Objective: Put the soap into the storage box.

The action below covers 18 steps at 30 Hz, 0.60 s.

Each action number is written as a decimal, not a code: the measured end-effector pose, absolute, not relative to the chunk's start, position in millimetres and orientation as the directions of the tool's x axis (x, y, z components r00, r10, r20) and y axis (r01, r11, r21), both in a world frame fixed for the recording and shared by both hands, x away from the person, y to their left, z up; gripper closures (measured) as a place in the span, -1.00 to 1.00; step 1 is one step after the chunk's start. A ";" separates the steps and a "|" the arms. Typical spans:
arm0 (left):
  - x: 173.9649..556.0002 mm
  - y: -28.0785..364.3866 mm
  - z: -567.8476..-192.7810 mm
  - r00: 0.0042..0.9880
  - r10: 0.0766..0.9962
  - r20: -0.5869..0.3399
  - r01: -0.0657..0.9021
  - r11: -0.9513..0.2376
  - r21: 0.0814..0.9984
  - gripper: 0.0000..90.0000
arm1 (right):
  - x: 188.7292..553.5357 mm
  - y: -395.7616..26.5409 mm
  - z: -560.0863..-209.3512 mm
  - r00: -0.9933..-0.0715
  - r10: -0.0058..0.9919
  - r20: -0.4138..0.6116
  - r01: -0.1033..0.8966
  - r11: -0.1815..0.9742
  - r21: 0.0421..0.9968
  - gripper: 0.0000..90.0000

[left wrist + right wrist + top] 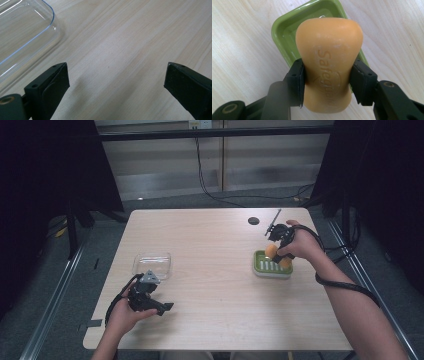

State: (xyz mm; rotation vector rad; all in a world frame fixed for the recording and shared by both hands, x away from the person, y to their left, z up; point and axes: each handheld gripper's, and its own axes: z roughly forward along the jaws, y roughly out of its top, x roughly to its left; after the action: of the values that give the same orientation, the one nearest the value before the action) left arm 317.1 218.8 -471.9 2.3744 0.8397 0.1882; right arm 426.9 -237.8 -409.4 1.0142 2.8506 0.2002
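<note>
over the table from the high view, my right gripper (278,251) is tipped down above the green soap dish (260,267) near the right edge, with the orange soap bar (271,251) caught in it just above the dish. my left gripper (165,307) rests low on the wooden table (220,285) at the near left, just beside the clear glass dish (152,265), and a small dark disc (253,220) lies far back, well apart from everything. along my left gripper (117,77) in its own view, the jaws stand wide apart with only bare wood between them, holding nothing, and the glass dish (27,35) sits off to the upper left. along my right gripper (327,80) in its own view, the jaws are clamped on the waist of the soap bar (329,47), pads pressing on either side where the bar narrows, its stamped face toward the camera, and the soap dish (284,30) lies right underneath and behind it. i judge this bar to be firm but waxy, light enough, and likely slick if damp, so the pinched-in middle is the best place to hold: the flared ends keep it from sliding out either way. squeezing harder could dent or squirt it loose, so a steady grip seems wise.
</note>
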 end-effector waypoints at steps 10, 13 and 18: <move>317.6 219.7 -471.2 0.789 0.612 -0.059 0.523 -0.618 0.587 -0.88 | 429.8 -236.5 -415.9 -0.795 0.601 -0.088 0.585 0.796 0.153 0.12; 317.7 220.9 -470.3 0.790 0.610 -0.063 0.526 -0.621 0.581 -0.88 | 430.5 -237.0 -417.1 -0.796 0.600 -0.085 0.584 0.797 0.157 0.12; 317.9 220.5 -471.3 0.791 0.609 -0.063 0.524 -0.619 0.585 -0.88 | 432.1 -237.6 -420.1 -0.808 0.579 -0.110 0.561 0.812 0.161 0.12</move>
State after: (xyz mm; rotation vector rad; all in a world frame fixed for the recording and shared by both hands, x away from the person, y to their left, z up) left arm 317.9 220.5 -471.3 2.3796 0.8376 0.1876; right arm 432.1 -237.6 -420.1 0.9002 2.8424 0.1812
